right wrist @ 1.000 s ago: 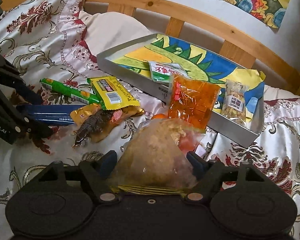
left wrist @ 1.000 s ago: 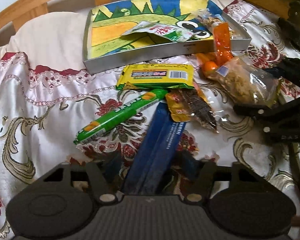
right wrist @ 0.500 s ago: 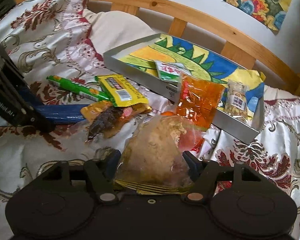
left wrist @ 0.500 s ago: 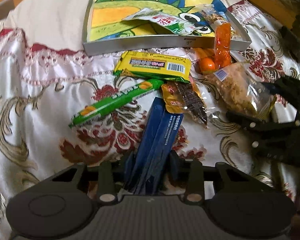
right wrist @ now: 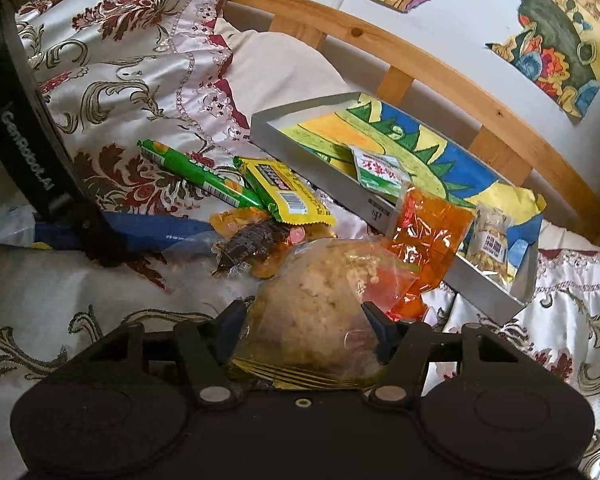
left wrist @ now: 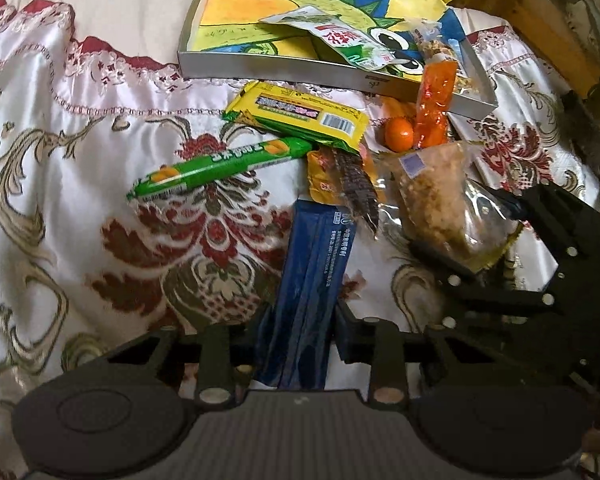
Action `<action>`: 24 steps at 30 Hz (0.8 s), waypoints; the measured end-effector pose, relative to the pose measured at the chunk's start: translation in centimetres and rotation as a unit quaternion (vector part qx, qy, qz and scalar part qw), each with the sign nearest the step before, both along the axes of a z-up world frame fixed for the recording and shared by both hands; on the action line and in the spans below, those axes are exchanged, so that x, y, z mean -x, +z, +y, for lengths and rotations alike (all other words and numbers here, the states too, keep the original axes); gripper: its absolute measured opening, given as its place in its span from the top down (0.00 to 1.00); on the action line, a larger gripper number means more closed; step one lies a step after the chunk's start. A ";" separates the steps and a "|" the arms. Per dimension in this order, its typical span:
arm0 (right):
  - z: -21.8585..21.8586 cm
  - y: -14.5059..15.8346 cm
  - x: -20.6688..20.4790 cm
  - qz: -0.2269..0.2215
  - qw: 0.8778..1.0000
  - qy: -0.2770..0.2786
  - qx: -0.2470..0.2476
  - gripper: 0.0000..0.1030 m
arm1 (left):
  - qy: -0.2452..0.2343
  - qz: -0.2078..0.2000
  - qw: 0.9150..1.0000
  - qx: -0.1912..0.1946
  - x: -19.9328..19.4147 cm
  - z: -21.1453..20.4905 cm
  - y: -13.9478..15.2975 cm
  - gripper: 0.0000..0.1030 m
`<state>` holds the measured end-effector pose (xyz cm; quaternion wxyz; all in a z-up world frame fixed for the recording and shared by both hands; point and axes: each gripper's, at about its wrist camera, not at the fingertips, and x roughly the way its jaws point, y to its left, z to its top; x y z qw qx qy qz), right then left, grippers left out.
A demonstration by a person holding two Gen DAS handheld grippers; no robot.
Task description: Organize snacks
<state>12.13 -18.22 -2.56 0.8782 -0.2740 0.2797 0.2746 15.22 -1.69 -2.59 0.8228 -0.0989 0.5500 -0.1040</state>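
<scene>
Both claws have just been closing, each with a packet between its jaws. Left claw (left wrist: pixel 300 320) pinches the near end of the long blue packet (left wrist: pixel 316 264), which lies flat on the bedspread (left wrist: pixel 60 160), near centre. Right claw (right wrist: pixel 304 316) is squeezed onto the clear bag of crumbly snack (right wrist: pixel 312 308), just near of the tray (right wrist: pixel 268 128).

Doing it well, my read:
- Blue packet: held only at the end, so it'll droop. Lift slowly and keep it low over the pile, or it drags the brown-and-orange packet (left wrist: pixel 340 180) touching its far end.
- Crumbly bag: soft, don't squeeze harder. The orange packet (right wrist: pixel 428 240) leans on the tray's near wall right beside it, so go over or around it.
- Move one claw at a time; they're close together.

Count:
- Tray: 1, far side
- In tray: 2 packets, the green-white one (right wrist: pixel 376 170) and a small clear one (right wrist: pixel 490 240)
- Leaning on the tray's wall: 1
- On the bed: green stick (left wrist: pixel 220 164), yellow packet (left wrist: pixel 300 114), brown-and-orange, blue, crumbly bag = 5
- Small orange ball (left wrist: pixel 399 134): 1
</scene>
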 end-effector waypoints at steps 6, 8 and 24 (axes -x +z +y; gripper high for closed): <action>0.5 -0.1 0.8 -0.027 0.999 0.017 0.028 0.39 | 0.024 0.028 0.999 0.013 1.0 0.0 0.5 0.67; 0.7 -0.1 1.2 -0.037 0.998 0.023 0.037 0.39 | 0.035 0.031 0.999 0.017 1.3 -0.1 0.7 0.67; 0.8 1.2 2.6 -0.116 0.992 0.034 0.035 0.39 | 0.076 0.013 0.996 0.044 3.3 -0.3 2.0 0.68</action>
